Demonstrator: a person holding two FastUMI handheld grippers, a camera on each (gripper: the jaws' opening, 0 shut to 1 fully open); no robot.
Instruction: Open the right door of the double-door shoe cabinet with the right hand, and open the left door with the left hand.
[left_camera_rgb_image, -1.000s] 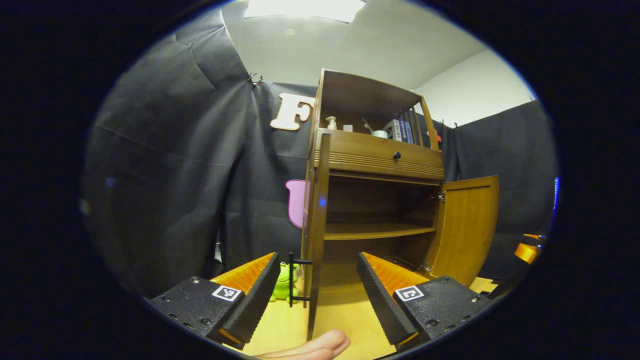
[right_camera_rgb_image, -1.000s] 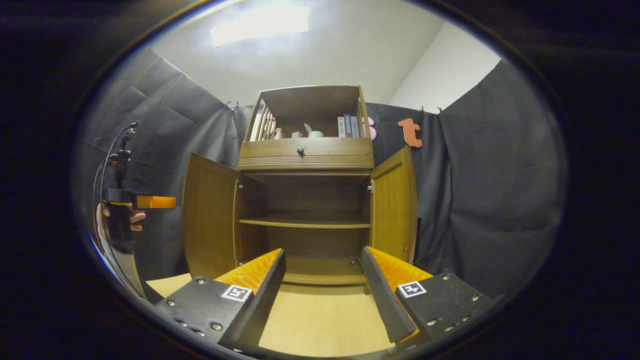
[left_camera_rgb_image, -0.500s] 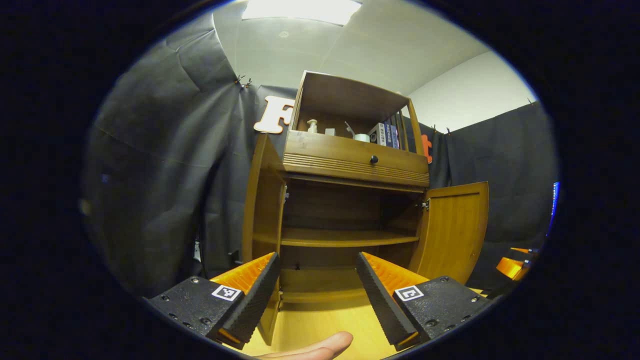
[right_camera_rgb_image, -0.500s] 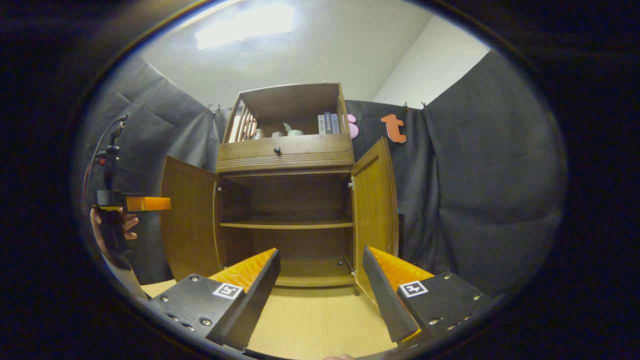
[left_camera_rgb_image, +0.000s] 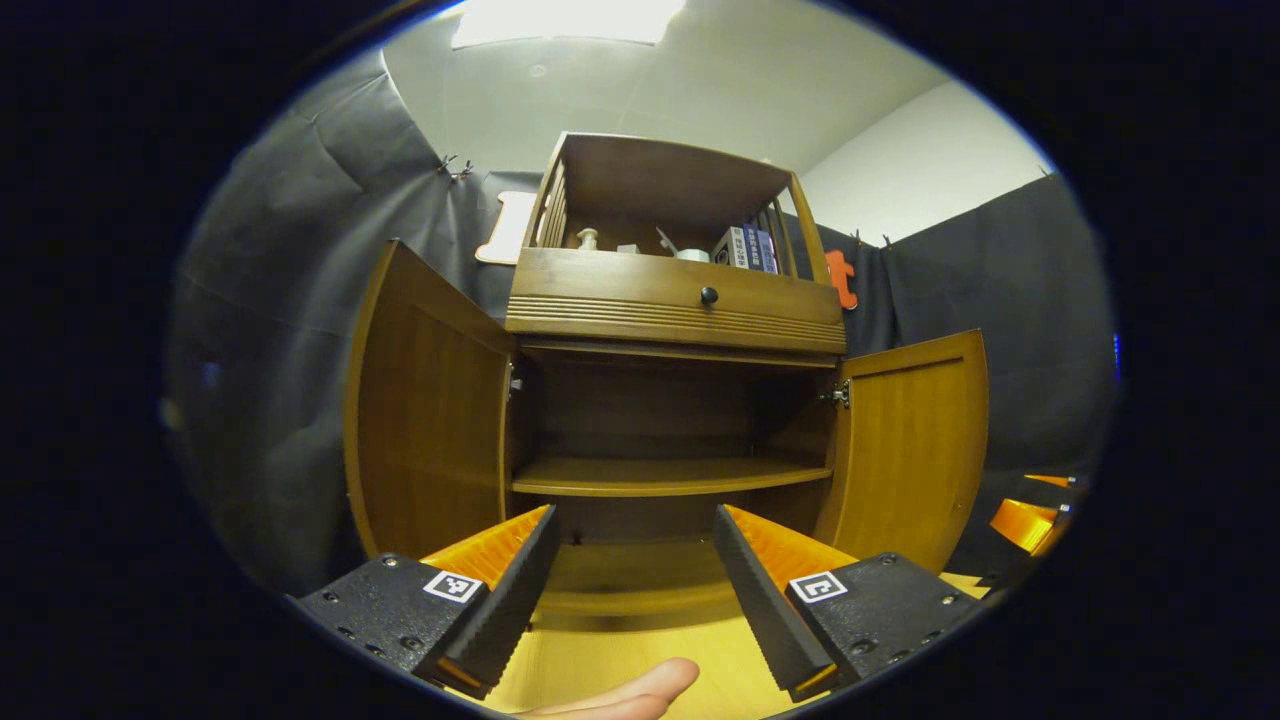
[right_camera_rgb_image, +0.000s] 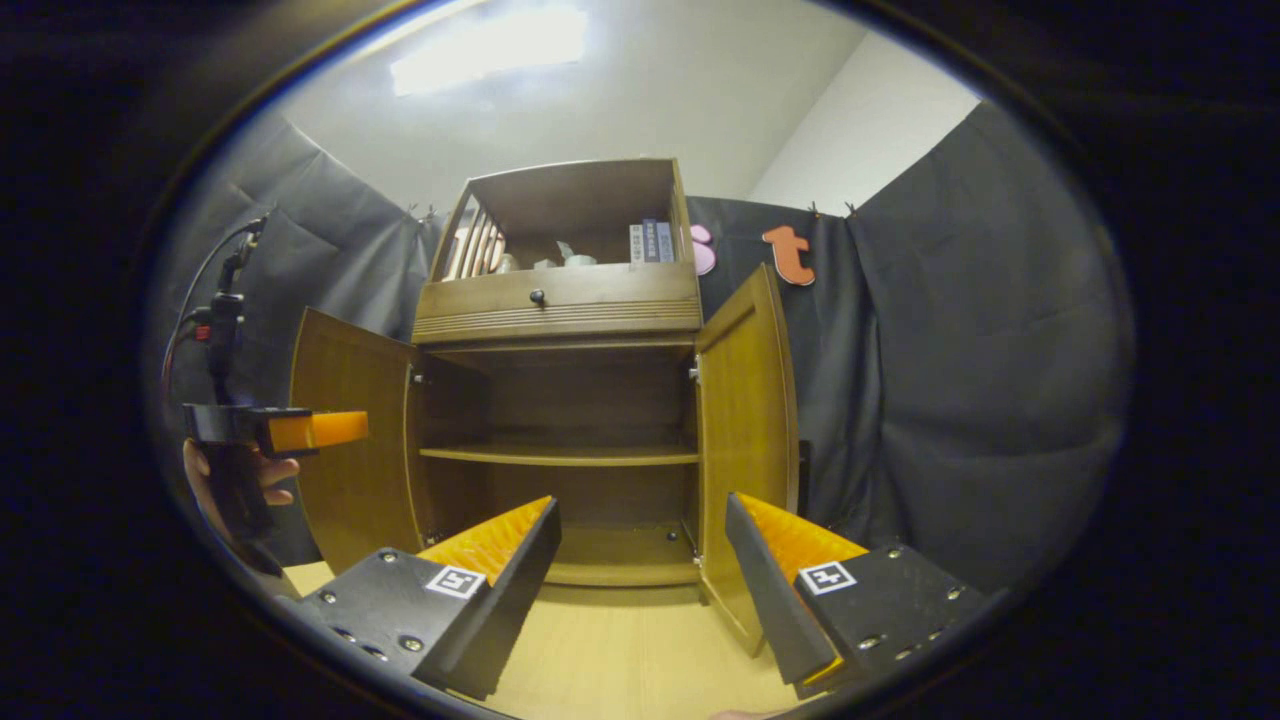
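Observation:
The wooden shoe cabinet (left_camera_rgb_image: 675, 310) stands ahead with both lower doors swung wide. In the left gripper view its left door (left_camera_rgb_image: 425, 420) and right door (left_camera_rgb_image: 915, 440) flank a bare inner shelf (left_camera_rgb_image: 670, 478). My left gripper (left_camera_rgb_image: 632, 590) is open, apart from the cabinet, holding nothing. In the right gripper view the cabinet (right_camera_rgb_image: 555, 300) shows its left door (right_camera_rgb_image: 345, 440) and right door (right_camera_rgb_image: 745, 440), both wide. My right gripper (right_camera_rgb_image: 640, 585) is open and holds nothing. The left gripper (right_camera_rgb_image: 270, 430), held in a hand, appears far left in the right gripper view.
An upper open shelf (left_camera_rgb_image: 665, 200) holds a bottle, a cup and books above a drawer with a dark knob (left_camera_rgb_image: 709, 295). Light wooden floor (left_camera_rgb_image: 610, 660) lies in front. A fingertip (left_camera_rgb_image: 620, 690) shows at the bottom. Black cloth walls surround the booth.
The left door has swung from nearly edge-on to wide open in the left gripper view. Both views have shifted: the left one now faces the cabinet front, the right one has drifted right.

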